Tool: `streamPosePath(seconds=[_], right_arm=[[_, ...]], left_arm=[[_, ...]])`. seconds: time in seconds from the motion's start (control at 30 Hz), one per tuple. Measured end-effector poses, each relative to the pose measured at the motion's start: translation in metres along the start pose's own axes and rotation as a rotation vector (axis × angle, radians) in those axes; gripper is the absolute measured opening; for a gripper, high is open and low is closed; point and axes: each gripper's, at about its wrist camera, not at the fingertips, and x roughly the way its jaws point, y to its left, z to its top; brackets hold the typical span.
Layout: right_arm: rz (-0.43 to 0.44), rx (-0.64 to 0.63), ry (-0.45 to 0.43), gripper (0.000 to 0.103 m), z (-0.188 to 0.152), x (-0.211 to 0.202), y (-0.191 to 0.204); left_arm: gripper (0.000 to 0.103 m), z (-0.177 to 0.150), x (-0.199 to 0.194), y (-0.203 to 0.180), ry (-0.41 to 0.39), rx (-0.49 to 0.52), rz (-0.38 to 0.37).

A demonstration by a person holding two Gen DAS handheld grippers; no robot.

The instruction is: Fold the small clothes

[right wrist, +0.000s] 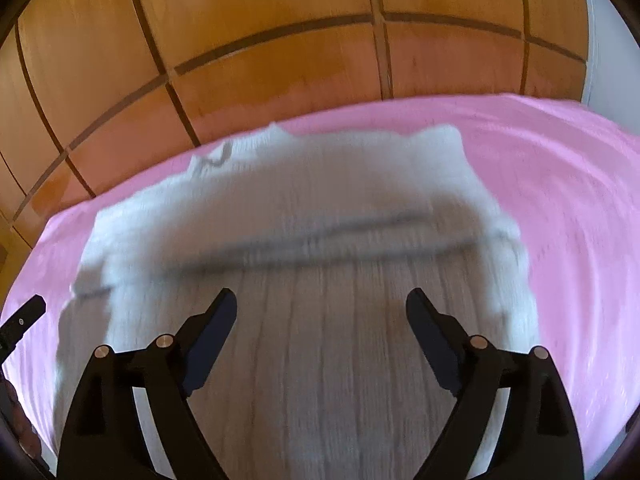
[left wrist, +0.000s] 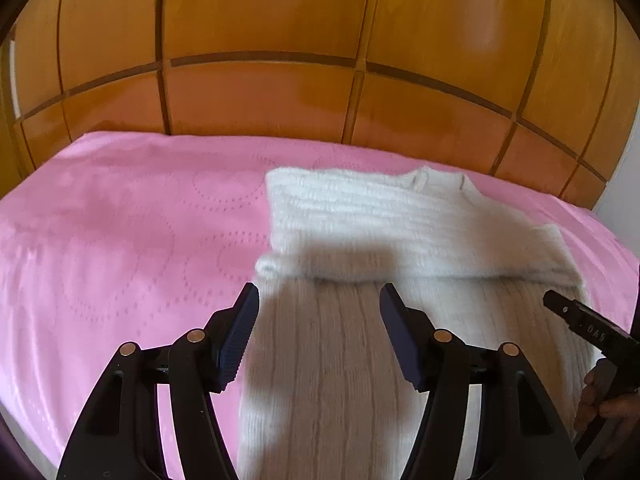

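Sweater (left wrist: 400,220): white, knitted, top part folded down, flat on pink bed cover (left wrist: 120,240).
Left claw (left wrist: 318,300): open over sweater, holding nothing.
Right claw (right wrist: 322,304): wide open over sweater, holding nothing.

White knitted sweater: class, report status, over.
Both tools, left and right, open, empty. White knitted sweater part-folded on pink bedcover. Nothing obstructing.

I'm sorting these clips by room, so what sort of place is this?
Most likely a bedroom: a pink quilted bedspread covers what looks like a bed, set against a wooden panelled headboard or wardrobe, with a white knitted sweater laid out on it for folding.
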Motion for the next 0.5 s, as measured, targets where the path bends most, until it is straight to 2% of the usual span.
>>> streamPosePath(seconds=[0.2,0.5], right_arm=[[0.01,-0.034,0.032,0.09,-0.026,-0.014,-0.003],[-0.004,-0.019,0.025,0.093,-0.042,-0.046,-0.025]], left_arm=[[0.062,-0.018,-0.009,0.007,0.025,-0.025,-0.025],[0.062,-0.05,-0.02,0.015,0.067,-0.007,-0.021]])
